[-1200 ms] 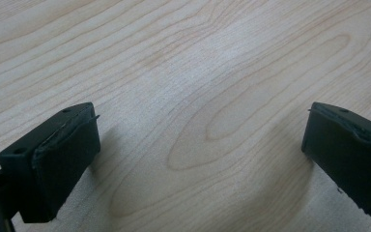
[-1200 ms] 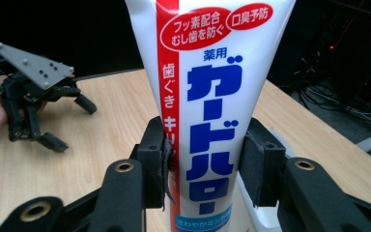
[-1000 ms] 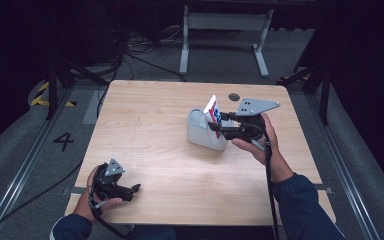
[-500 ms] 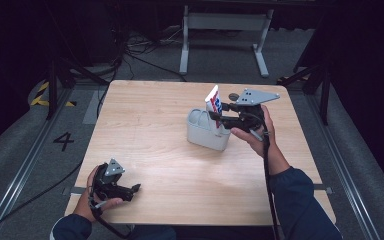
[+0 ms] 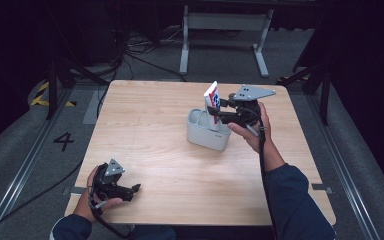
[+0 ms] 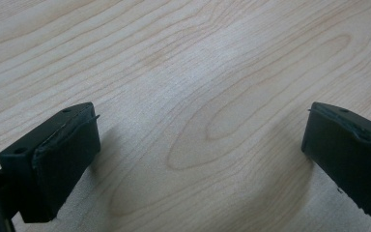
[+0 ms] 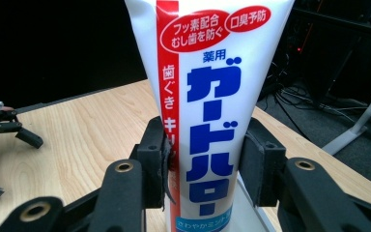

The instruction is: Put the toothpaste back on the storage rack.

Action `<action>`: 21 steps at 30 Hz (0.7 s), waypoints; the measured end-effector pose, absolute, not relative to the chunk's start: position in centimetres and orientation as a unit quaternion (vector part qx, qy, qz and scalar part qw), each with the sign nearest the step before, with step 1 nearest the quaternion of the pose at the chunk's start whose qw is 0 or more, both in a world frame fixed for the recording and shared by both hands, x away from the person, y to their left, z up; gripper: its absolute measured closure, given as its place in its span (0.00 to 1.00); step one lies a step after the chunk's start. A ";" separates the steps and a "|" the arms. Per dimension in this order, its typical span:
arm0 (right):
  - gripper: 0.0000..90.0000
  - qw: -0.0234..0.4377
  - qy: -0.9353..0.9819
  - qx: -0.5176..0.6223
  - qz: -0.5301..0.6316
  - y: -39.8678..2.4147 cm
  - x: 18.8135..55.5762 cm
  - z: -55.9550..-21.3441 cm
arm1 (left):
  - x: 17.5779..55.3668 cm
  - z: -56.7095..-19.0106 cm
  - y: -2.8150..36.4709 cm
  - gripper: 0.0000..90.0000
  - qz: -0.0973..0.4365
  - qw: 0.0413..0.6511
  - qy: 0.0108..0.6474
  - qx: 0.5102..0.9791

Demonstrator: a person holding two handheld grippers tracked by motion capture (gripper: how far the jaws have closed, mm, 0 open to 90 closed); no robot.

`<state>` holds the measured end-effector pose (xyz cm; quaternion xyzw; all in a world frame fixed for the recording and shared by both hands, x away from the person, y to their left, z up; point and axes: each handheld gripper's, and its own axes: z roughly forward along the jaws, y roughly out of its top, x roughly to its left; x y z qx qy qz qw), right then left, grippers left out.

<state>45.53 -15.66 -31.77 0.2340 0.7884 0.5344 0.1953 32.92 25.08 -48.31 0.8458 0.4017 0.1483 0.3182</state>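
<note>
Gripping a white tube [image 7: 207,96] between both pads, the right tongs [image 5: 213,114] hold it upright over a grey bin [image 5: 209,131] that stands on the bench [image 5: 155,130], right of its middle. In the high view the tube's lower end dips inside the bin's rim while its flat top tilts a little toward the far edge. The right gripper view shows the tube close up — red band down one side, blue print down the front — with a jaw pressed against each side of it, and the bin's pale edge just below. The right hand [image 5: 252,131] wraps the tool from the bin's right side, and the grey plate [image 5: 252,92] sits on top.

Near the front left corner the left tongs [image 5: 136,188] rest low on the wood, held by the left hand [image 5: 96,197], well apart from the bin. Their jaws stand wide apart — the left gripper view shows one black pad [image 6: 60,162] at each side and bare wood grain between them.

A cable [image 5: 263,150] runs from the right tool down along the forearm.
</note>
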 end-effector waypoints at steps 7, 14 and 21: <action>0.66 0.199 0.797 0.237 0.518 -15.1 46.4 -32.4 | 32.9 -48.3 25.1 0.01 0.148 0.318 0.404 0.845; 0.66 0.196 0.793 0.241 0.524 -15.0 46.8 -32.8 | 32.9 -48.3 25.1 0.01 0.148 0.318 0.403 0.845; 0.66 0.195 0.795 0.239 0.522 -14.8 47.2 -33.3 | 32.9 -48.3 25.1 0.01 0.148 0.319 0.404 0.845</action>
